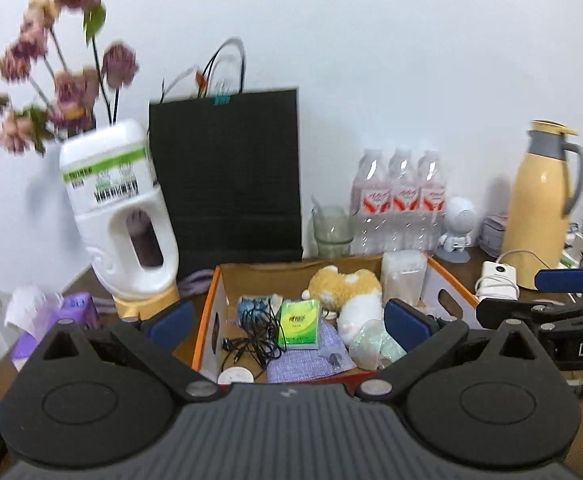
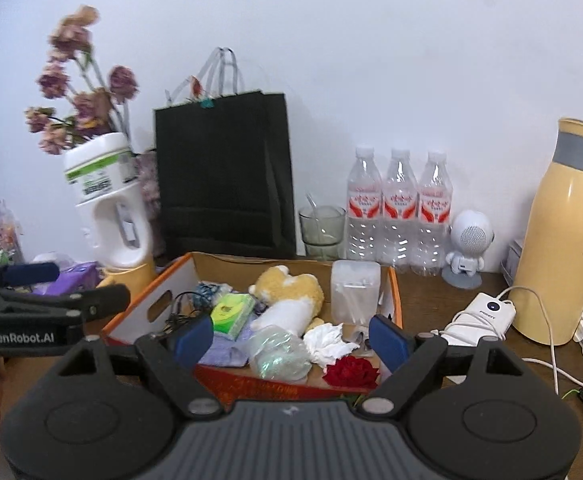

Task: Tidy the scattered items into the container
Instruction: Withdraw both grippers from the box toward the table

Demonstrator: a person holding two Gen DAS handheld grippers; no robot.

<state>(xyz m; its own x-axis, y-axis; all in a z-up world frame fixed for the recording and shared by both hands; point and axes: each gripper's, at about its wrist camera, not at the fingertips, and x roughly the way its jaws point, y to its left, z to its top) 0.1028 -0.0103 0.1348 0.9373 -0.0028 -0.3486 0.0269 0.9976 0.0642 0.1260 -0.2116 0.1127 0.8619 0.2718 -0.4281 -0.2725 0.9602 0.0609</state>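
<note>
The cardboard box [image 2: 393, 292] sits mid-bench, already holding the plush toy [image 2: 291, 288], tissue pack [image 2: 231, 312] and red rose [image 2: 351, 372]; both the left gripper [image 1: 287, 322] and right gripper [image 2: 291, 336] gape wide, empty; a careless reach risks toppling the water bottles [image 2: 399, 208] behind.

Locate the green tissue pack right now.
In both wrist views the green tissue pack lies inside the cardboard box, left of centre, between the tangled black cable and the plush toy, on the purple cloth.
</note>
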